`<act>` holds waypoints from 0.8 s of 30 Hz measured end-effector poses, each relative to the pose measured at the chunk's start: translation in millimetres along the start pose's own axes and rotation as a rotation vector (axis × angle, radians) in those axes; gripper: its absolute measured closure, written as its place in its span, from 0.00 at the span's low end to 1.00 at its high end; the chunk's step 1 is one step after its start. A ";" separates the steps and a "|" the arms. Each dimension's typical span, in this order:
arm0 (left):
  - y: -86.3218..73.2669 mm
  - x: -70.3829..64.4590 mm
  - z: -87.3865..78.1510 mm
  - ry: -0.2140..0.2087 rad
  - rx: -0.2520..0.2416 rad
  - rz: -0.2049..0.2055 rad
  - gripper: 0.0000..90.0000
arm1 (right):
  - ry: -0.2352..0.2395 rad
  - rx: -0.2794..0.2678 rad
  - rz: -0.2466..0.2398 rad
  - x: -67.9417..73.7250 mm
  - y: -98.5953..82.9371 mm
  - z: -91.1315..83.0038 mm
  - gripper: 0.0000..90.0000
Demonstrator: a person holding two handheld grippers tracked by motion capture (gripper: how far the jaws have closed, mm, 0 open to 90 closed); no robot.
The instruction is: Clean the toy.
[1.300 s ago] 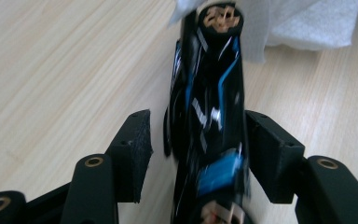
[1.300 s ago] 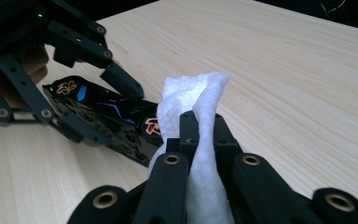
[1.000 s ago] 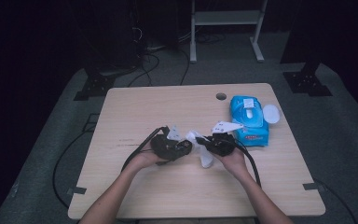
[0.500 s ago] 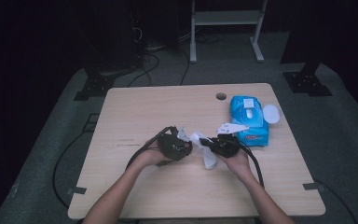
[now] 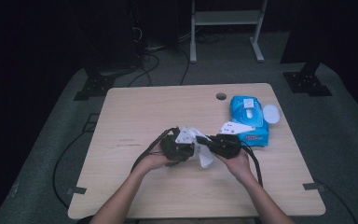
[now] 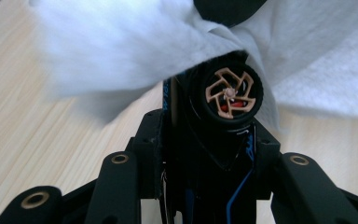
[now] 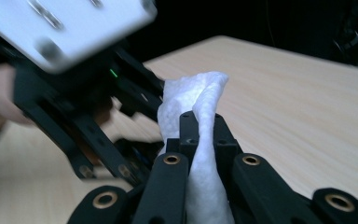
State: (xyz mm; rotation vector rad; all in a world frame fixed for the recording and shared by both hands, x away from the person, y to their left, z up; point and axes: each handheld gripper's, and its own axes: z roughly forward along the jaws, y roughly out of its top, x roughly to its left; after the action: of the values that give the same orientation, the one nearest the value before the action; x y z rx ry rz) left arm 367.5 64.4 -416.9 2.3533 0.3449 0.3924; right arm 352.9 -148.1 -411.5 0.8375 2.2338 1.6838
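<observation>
Left gripper [image 5: 182, 148]: fingers clamp a small black wheeled toy [image 6: 226, 95], centre of frame.
Right gripper [image 5: 214, 144]: fingers pinch white wipe [image 7: 200, 100].
Desk [image 5: 135, 116]: blue wipe pack [image 5: 248, 116], upper right.

We see a white wipe [image 5: 202, 148] held between our two black grippers, the left gripper [image 5: 177, 148] and the right gripper [image 5: 223, 145]. In the left gripper view, a small toy car [image 6: 227, 97] has a black tyre with a tan, swirl-shaped wheel and a bit of red behind it. The wipes pack [image 5: 248, 117] is bright blue with a white lid. The table [image 5: 135, 112] is pale wood with thin lines.
</observation>
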 end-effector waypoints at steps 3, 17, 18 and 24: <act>1.6 -2.2 -5.2 -0.008 -0.052 -0.012 0.63 | -0.009 -0.019 -0.045 6.8 6.2 -5.6 0.96; -1.4 -4.7 -10.6 -0.011 -0.113 -0.036 0.63 | -0.019 -0.025 -0.042 6.2 6.0 -12.5 0.96; -1.0 -5.1 -11.0 -0.013 -0.110 -0.029 0.63 | -0.011 -0.033 -0.051 9.1 8.8 -11.9 0.96; -2.0 -6.1 -14.2 -0.013 -0.122 -0.035 0.63 | -0.025 -0.028 -0.053 5.9 6.8 -11.7 0.96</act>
State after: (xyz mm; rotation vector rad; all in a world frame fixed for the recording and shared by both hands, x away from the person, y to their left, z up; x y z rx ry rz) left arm 356.3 72.3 -409.5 2.2272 0.3466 0.3707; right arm 344.4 -153.0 -400.5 0.7812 2.1910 1.6683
